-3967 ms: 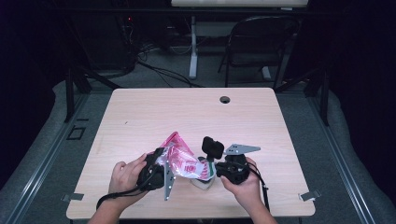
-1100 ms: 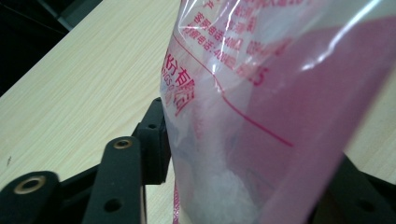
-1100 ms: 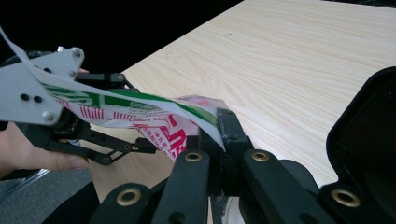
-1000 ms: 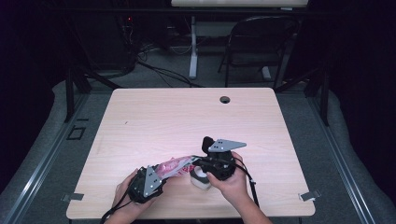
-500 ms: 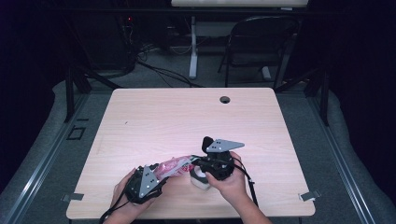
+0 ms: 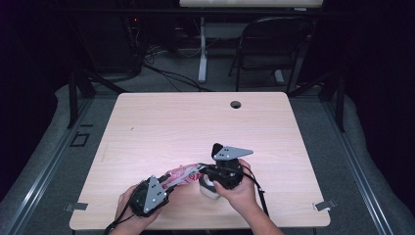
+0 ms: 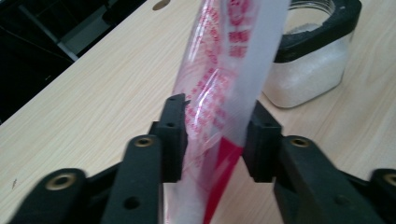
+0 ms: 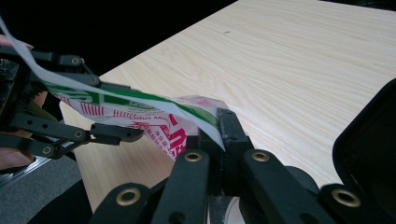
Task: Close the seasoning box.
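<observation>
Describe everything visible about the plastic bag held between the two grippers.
The plastic bag is a thin, crinkled, see-through film printed in red, with green and white bands, twisted into a long strip. It hangs above the table, spanning both grippers: the right gripper is shut on one end, and the left gripper, which has just been closing, has pads on either side of it.

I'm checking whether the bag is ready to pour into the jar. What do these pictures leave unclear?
- Bag mouth: cut off by the top edge in the left gripper view.
- Jar: under the right claw and hand in the high view.
- Bag's print: too blurred to read in both gripper views.
- Left claw pads flank the bag; firm pressure unclear.
</observation>
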Motion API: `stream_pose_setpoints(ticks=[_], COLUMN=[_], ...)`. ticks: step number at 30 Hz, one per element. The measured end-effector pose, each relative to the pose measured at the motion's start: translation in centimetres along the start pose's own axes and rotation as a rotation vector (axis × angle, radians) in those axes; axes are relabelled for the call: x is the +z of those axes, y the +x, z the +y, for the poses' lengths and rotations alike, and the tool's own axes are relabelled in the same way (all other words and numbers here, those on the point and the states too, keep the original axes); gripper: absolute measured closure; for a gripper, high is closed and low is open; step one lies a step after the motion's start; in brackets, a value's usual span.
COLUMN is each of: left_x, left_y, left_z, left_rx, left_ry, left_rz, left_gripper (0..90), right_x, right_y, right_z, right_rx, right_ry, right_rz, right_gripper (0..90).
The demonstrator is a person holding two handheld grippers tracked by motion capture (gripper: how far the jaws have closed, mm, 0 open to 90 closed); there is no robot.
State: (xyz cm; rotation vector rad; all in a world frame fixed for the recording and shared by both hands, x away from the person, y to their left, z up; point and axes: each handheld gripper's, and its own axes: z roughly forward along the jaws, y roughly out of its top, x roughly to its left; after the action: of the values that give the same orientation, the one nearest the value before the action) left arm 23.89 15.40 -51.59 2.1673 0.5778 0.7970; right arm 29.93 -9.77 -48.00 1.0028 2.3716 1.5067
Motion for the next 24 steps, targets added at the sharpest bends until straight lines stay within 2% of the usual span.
stream_pose_setpoints(ticks=[7, 10, 16, 20, 24], left_x=[0.0, 0.1, 0.0, -0.1, -0.5], left_y=[-0.2, 0.1, 0.4, 0.7, 1.4], left_z=[0.1, -0.2, -0.4, -0.6, -0.8], left_rx=[0.033, 0.022, 0.005, -0.025, -0.062], left_ry=[0.032, 0.031, 0.014, -0.006, -0.026], left_rz=[-0.002, -0.016, -0.025, -0.034, -0.029], left_gripper=[83.4, 86.3, 88.1, 88.4, 88.6], right_x=[0.0, -0.2, -0.5, -0.7, -1.1], right_y=[0.1, -0.2, -0.1, -0.1, 0.0], right_z=[0.0, 0.2, 0.2, 0.3, 0.5], right_rx=[-0.002, 0.028, 0.032, 0.03, 0.022], right_ry=[-0.011, -0.028, -0.05, -0.075, -0.097], right_rz=[0.004, 0.042, 0.06, 0.074, 0.077], right_gripper=[87.7, 83.7, 76.5, 65.5, 60.9])
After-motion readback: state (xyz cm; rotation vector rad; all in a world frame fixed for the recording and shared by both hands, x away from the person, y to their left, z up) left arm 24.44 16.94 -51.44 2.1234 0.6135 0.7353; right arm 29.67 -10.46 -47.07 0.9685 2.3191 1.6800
